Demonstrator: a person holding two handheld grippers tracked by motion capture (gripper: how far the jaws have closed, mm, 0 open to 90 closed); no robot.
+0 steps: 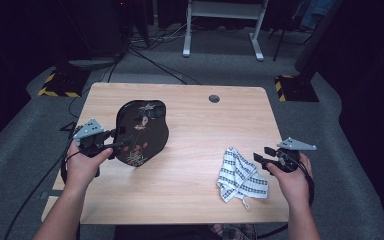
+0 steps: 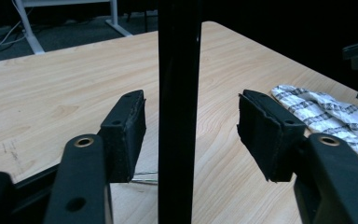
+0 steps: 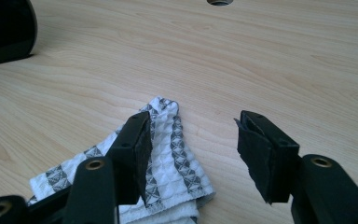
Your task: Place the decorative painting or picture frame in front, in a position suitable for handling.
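A black lacquered tray (image 1: 142, 132) with a flower pattern stands tilted up on its edge at the table's left side. My left gripper (image 1: 122, 139) reaches its left rim. In the left gripper view the tray's edge (image 2: 179, 93) rises as a dark bar between the jaws of the left gripper (image 2: 191, 112), with a gap to each pad, so the gripper is open. A white cloth with dark stripes (image 1: 241, 175) lies crumpled at the front right. My right gripper (image 1: 259, 159) hovers open just right of it, its left pad over the cloth's corner (image 3: 168, 158).
The wooden table (image 1: 205, 125) has a round cable hole (image 1: 214, 98) near its far edge. Its right edge runs close beside my right hand. A white desk frame (image 1: 225, 12) and cables sit on the grey floor beyond.
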